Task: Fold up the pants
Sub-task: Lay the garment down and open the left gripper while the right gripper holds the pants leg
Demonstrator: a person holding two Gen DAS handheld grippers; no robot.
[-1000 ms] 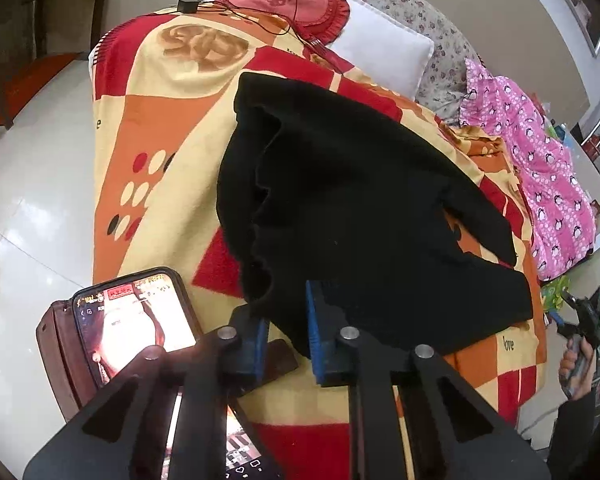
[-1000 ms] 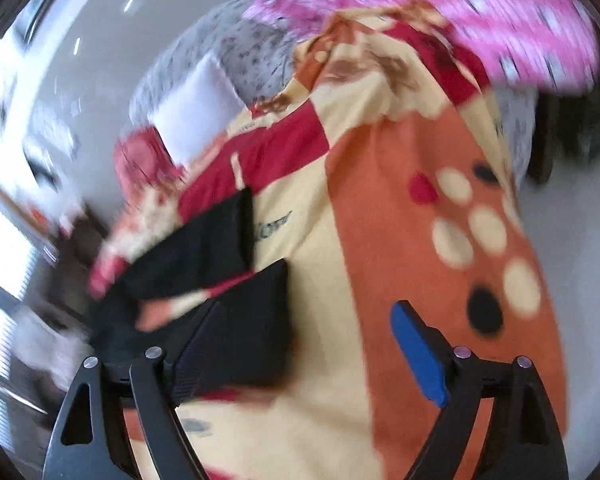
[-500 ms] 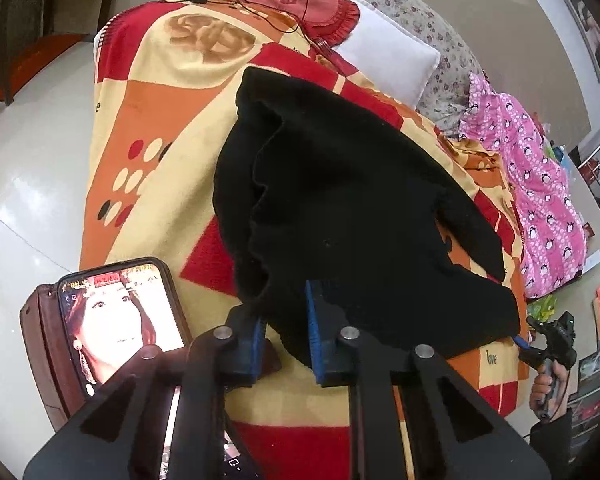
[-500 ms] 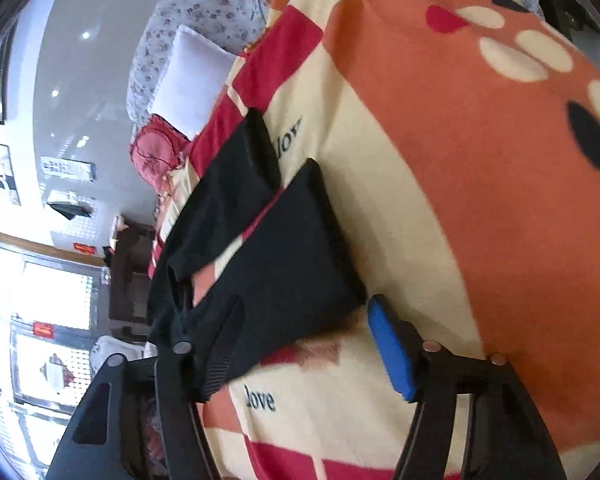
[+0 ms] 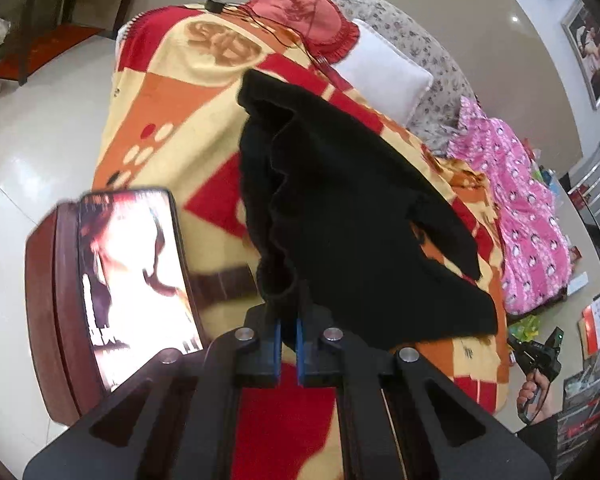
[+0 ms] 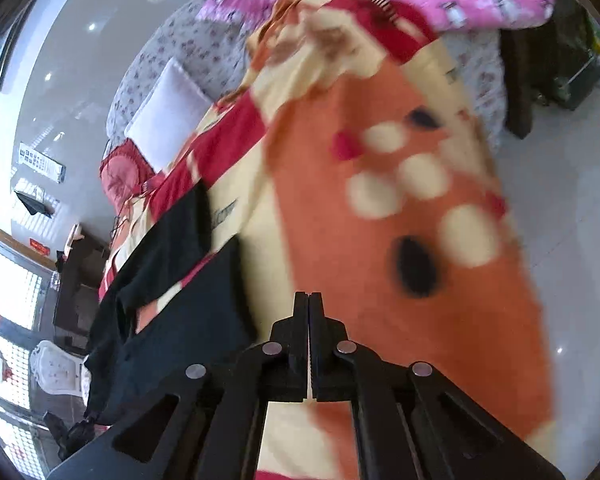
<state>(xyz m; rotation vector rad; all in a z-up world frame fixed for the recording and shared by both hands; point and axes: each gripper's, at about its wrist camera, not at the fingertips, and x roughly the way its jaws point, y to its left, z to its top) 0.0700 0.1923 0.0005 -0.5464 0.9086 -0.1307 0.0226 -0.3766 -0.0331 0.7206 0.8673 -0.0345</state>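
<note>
- Left black two-finger gripper w/ blue pads (image 5: 287, 334): jaws go from a small gap to pinched on the near edge of the black knit pants (image 5: 352, 216); that edge now bunches up between the pads.
- Right black two-finger gripper (image 6: 309, 312): jaws go from wide apart to fully together; nothing visible between them; pant leg now lies just left of the tips, no longer between the fingers.
- Red-orange-cream patterned blanket (image 6: 340, 264): right view now blurred.

Left tool (image 5: 287, 326): pitched downward, jaws clamped on a bunched edge of black pants (image 5: 340, 216). Right tool (image 6: 309, 312): pitched downward, jaws fully closed, nothing between them; a hand (image 5: 534, 392) grips its handle.
</note>
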